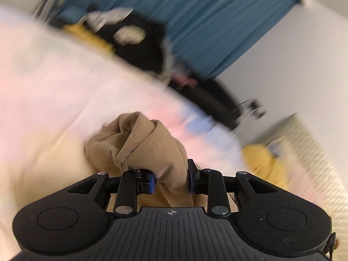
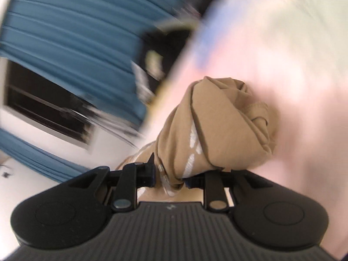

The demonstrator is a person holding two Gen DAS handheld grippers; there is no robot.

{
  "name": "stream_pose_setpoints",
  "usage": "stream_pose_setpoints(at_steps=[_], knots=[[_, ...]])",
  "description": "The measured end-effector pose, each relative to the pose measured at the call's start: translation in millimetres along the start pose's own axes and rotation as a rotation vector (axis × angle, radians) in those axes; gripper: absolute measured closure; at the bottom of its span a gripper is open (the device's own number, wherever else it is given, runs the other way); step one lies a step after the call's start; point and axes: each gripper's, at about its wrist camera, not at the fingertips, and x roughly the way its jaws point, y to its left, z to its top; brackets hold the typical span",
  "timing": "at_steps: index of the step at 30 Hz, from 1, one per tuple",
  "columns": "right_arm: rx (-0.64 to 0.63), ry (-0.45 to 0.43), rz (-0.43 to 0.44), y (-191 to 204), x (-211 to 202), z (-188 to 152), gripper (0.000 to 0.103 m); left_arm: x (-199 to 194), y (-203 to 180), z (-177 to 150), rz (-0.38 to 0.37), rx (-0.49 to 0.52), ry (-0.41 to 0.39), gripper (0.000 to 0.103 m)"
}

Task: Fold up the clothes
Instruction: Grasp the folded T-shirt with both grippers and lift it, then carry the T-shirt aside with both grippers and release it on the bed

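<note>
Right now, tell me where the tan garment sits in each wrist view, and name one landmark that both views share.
Left wrist view: the tan garment is bunched at lower centre, pinched in the left hand-held gripper.
Right wrist view: the tan garment is a twisted bundle right of centre, clamped in the right hand-held gripper.
Shared landmark: the blue curtain, at the top in the left view, upper left in the right.
</note>
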Motion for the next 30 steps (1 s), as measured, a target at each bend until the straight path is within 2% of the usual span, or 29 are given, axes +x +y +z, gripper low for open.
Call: stream_pose_setpoints(at_steps=[3,6,7,9,12,13,14,15,17,20,24,30], knots=[[-0.014,0.058,-0.043,-37,20,-21,0.075,6,15,-21,0.042,0.065,0.011,0.070],[0.009,0.074,-0.008,-57,26,-27,0.076,2,19,-31,0.063,0.166,-0.001,0.066],[0.010,0.078,0.004,-60,27,-25,0.076,0,18,-29,0.069,0.166,0.004,0.065],[-0.004,0.077,0.011,-62,27,-29,0.074,-4,16,-27,0.082,0.167,0.015,0.058],[0.005,0.082,0.016,-56,24,-33,0.061,-21,4,-22,0.115,0.189,0.021,0.049],[-0.004,0.089,0.016,-50,20,-32,0.050,-29,0,-20,0.125,0.201,0.025,0.043],[-0.027,0.091,0.007,-41,15,-33,0.040,-36,-3,-18,0.137,0.212,0.023,0.030],[-0.059,0.087,-0.013,-29,8,-34,0.036,-46,-6,-14,0.145,0.223,0.006,0.022],[-0.125,0.082,-0.059,-9,-5,-38,0.029,-68,-12,-7,0.152,0.245,-0.040,0.015],[-0.197,0.069,-0.117,17,-26,-46,0.028,-102,-18,6,0.144,0.266,-0.073,0.012],[-0.322,0.074,-0.189,55,-45,-63,0.026,-152,-28,19,0.184,0.319,-0.106,0.008],[-0.501,0.063,-0.161,122,-66,-100,0.021,-225,-32,30,0.237,0.393,-0.149,0.005]])
